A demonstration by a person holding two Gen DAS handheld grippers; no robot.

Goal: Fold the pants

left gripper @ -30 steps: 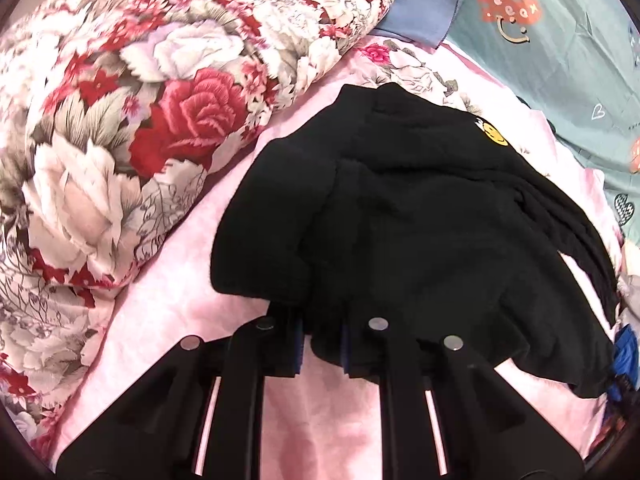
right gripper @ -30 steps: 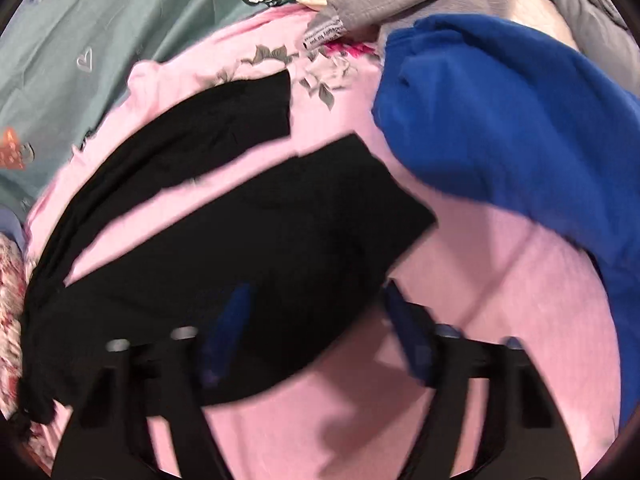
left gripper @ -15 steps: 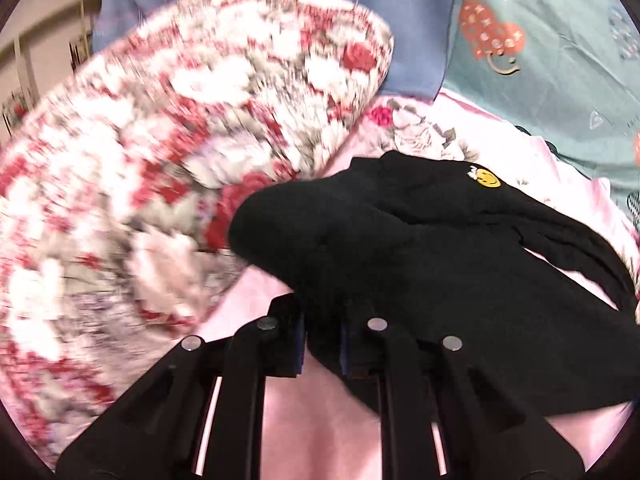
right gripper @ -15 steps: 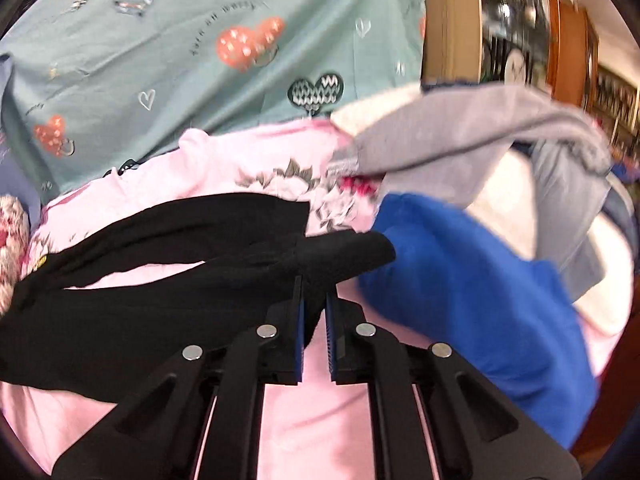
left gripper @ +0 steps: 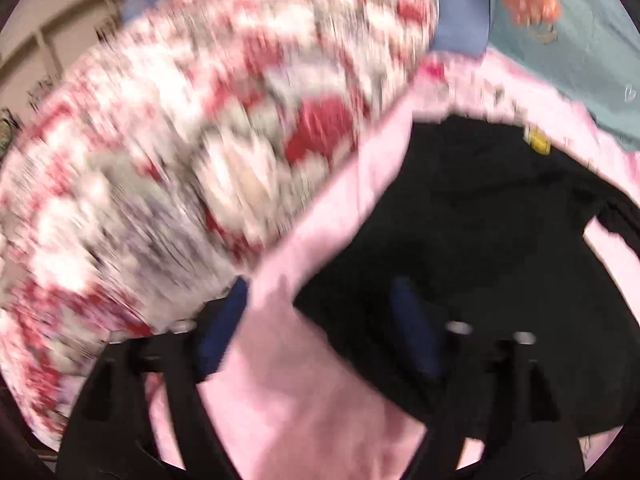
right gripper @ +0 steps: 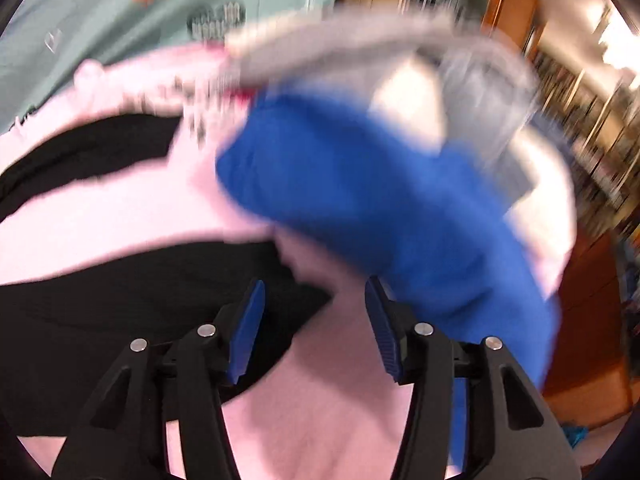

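Bed surface covered by a pink sheet point(left gripper: 328, 420), with a teal patterned cover point(right gripper: 100, 12) behind it. A floral red-and-white quilt point(left gripper: 168, 168) lies to the left. Wooden shelving point(right gripper: 592, 128), apparently stocked, stands at right under warm lighting, though blurred.

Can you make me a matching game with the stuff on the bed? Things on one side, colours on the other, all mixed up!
Things:
1. pants
2. bundle of clothes by the right claw
3. bed sheet
4. big pillow by the left claw

Colours:
A. pink
B. red and white flowers
C. black
D. bright blue

Pairs: 1-C, 2-D, 3-A, 4-B
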